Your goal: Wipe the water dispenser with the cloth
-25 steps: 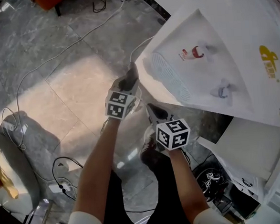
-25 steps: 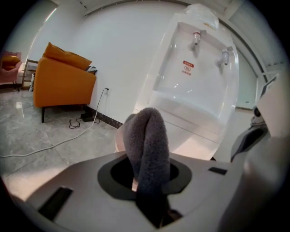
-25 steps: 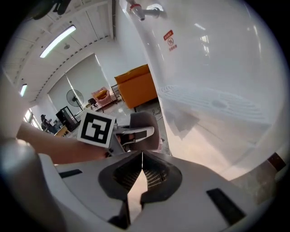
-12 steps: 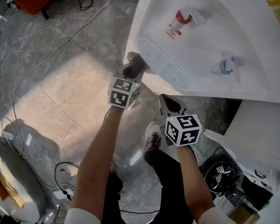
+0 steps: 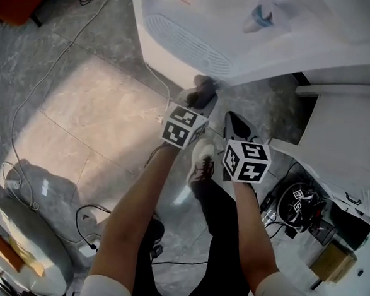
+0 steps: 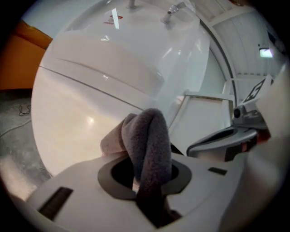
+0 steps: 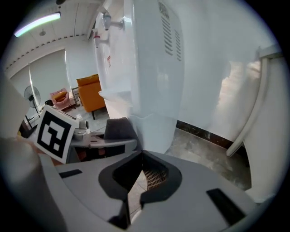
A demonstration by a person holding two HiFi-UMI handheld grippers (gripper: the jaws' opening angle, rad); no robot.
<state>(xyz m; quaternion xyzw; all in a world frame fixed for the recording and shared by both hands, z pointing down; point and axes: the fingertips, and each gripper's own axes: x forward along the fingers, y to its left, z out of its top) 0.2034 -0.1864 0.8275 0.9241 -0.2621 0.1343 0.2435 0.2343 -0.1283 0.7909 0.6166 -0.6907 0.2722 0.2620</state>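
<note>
Cloth (image 6: 147, 140) is pinched tight in the left gripper (image 5: 197, 102), bunched into a grey wad that sticks out past the jaw tips. So that side is loaded. The right gripper (image 5: 236, 123) has its jaws pulled together with nothing between them. From its own view I just see floor through the thin slit.

What matters for the wipe: the water dispenser (image 5: 303, 34) stands straight ahead of the left gripper and rises above it. It's a tall white cabinet with its long axis vertical. The cloth is down low, at the bottom front edge under the vent grille (image 5: 187, 46). The left gripper is clearly the nearer one. The right sits just beside it and a bit further back from the cabinet, so I'd guess it's only along for the ride. I reckon any real wiping stroke has to go up the front or along that lower edge, since nearly all the surface lies above the cloth.

Stuff I can't pin down: the cloth looks like it's touching the white panel, but the wad hides the actual contact spot in both views, so I won't swear to it. The head view also cuts off the top of the dispenser. Only the blue tap (image 5: 261, 15) shows properly there.
</note>
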